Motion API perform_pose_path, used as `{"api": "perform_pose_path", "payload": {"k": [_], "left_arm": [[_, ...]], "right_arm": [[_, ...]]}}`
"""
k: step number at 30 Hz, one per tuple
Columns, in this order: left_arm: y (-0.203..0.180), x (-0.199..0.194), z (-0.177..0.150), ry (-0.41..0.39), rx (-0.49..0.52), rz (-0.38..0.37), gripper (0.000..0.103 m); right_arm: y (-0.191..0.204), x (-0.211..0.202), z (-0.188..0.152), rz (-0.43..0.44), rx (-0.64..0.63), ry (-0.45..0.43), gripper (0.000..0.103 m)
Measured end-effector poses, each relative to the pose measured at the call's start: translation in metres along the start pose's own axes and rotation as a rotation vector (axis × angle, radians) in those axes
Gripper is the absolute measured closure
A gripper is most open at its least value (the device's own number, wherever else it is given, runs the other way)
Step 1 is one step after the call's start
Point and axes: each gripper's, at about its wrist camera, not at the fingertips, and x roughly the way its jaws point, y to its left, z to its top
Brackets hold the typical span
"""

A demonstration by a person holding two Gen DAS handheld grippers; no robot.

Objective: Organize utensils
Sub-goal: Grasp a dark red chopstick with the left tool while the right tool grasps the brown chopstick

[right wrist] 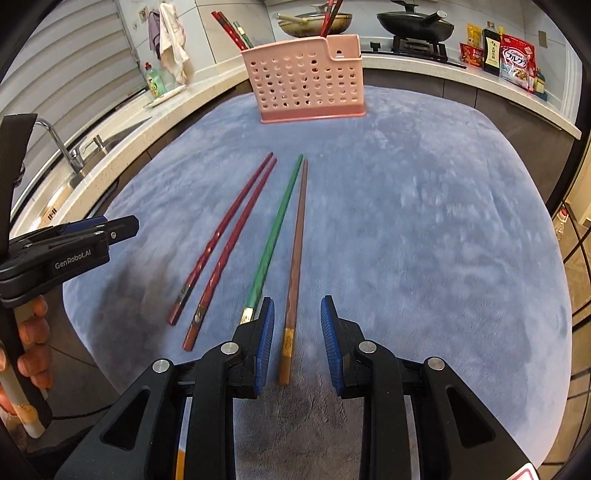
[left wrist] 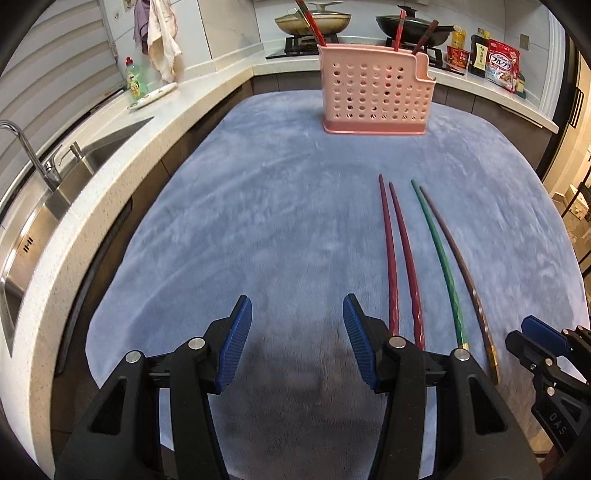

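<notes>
1. Chopsticks lie side by side on the blue-grey plush cloth (right wrist: 424,229) covering the table: two dark red lacquered chopsticks (right wrist: 221,240), one green chopstick with a gold band (right wrist: 275,229) and one brown wooden chopstick with a yellow end (right wrist: 295,251), tips pointing toward the far end.
2. Beyond them stands a pink perforated plastic utensil holder (right wrist: 306,85), upright near the far edge of the cloth, with more red chopsticks (left wrist: 314,29) sticking out of its top.
3. Motion blur softens the cloth and the chopsticks' patterned handles, so their decoration is hard to read. In the left wrist view the handle ends of the red pair pass behind a finger of the left gripper (left wrist: 297,339).
4. That left gripper is spread with only bare cloth between its blue ribbed pads (left wrist: 236,343); all four chopsticks lie to its right.
5. The right gripper (right wrist: 297,339) is also parted and pinches nothing. The brown chopstick's handle end lies in the gap between its pads (right wrist: 266,343), touching neither; the green chopstick's gold end disappears just behind the left pad.
6. A hand (right wrist: 35,350) grips the left tool's handle at the edge of the right wrist view, well left of the red pair.
</notes>
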Motion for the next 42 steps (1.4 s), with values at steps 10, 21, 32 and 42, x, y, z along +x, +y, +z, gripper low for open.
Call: {"api": "perform_pose_path", "payload": {"k": [10, 21, 32, 42], "left_arm": [[0.001, 0.009, -0.016, 0.04, -0.036, -0.028, 0.054], [0.0, 0.017, -0.026, 0.072, -0.051, -0.052, 0.041], [-0.019, 0.019, -0.033, 0.09, -0.009, -0.096, 0.039], [-0.03, 0.031, -0.039, 0.136, 0.001, -0.139, 0.04]], "right_arm": [[0.009, 0.012, -0.012, -0.013, -0.045, 0.038, 0.077], [0.004, 0.023, -0.019, -0.017, -0.038, 0.067, 0.083], [-0.001, 0.023, -0.019, -0.01, -0.009, 0.067, 0.094], [-0.004, 0.022, -0.02, -0.003, 0.003, 0.071, 0.096]]}}
